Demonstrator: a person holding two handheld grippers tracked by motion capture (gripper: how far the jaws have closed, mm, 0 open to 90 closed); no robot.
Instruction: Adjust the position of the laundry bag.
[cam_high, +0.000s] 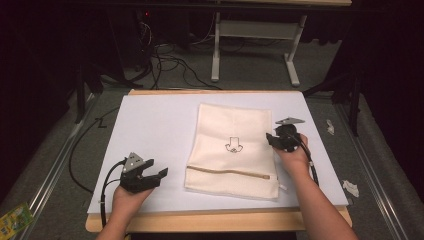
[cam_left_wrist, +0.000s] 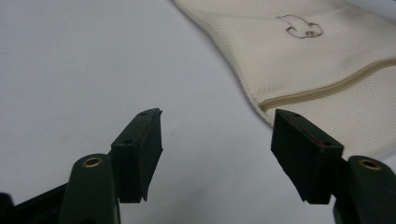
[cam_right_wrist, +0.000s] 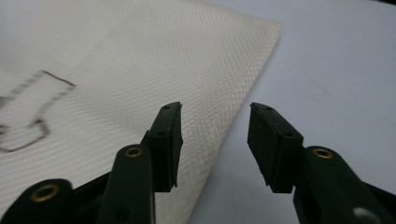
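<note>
A cream mesh bag (cam_high: 234, 145) with a tan zipper (cam_high: 230, 173) near its front end and a small dark drawing (cam_high: 233, 146) lies flat on the pale blue table sheet (cam_high: 155, 135). My left gripper (cam_high: 159, 176) is open, low over the sheet just left of the bag's zipper end (cam_left_wrist: 327, 91), with nothing between its jaws (cam_left_wrist: 217, 154). My right gripper (cam_high: 270, 138) is open at the bag's right edge (cam_right_wrist: 243, 107): one jaw sits over the mesh, the other over the sheet, and the edge runs between them (cam_right_wrist: 215, 140).
The sheet covers a wooden table top (cam_high: 215, 220). Small white scraps (cam_high: 351, 188) lie on the grey floor to the right. Cables (cam_high: 170, 62) and a white table frame (cam_high: 255, 35) stand beyond the far edge. A green packet (cam_high: 15, 217) lies at the lower left.
</note>
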